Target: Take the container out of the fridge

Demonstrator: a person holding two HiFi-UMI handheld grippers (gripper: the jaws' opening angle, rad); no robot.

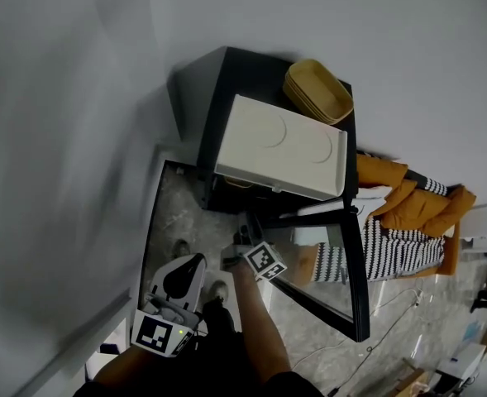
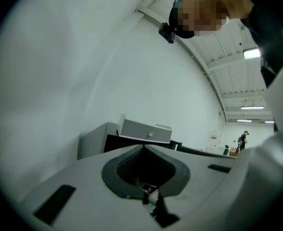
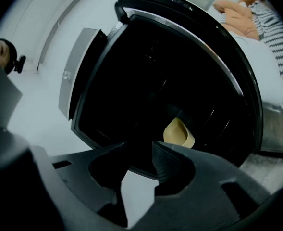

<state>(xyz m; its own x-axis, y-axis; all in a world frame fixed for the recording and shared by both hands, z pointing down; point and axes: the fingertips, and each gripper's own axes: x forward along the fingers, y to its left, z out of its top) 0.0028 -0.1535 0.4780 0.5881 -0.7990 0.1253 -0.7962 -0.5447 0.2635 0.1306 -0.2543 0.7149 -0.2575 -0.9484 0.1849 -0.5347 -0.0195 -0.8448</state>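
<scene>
The black fridge [image 1: 226,106] stands against the wall with its glass door [image 1: 346,263] swung open to the right. In the right gripper view a tan container [image 3: 179,133] sits inside the dark fridge [image 3: 146,71] on a wire shelf. My right gripper [image 3: 140,144] is open in front of the opening with nothing between its fingers, short of the container; in the head view the right gripper [image 1: 239,246] is at the fridge front. My left gripper [image 1: 195,263] hangs lower left, away from the fridge. Its tips [image 2: 143,147] meet, shut on nothing.
A white box [image 1: 280,147] lies on top of the fridge, with stacked tan trays [image 1: 317,89] behind it. Orange and striped cushions [image 1: 408,213] lie to the right beyond the door. A grey wall runs along the left. Cables trail on the floor [image 1: 392,304].
</scene>
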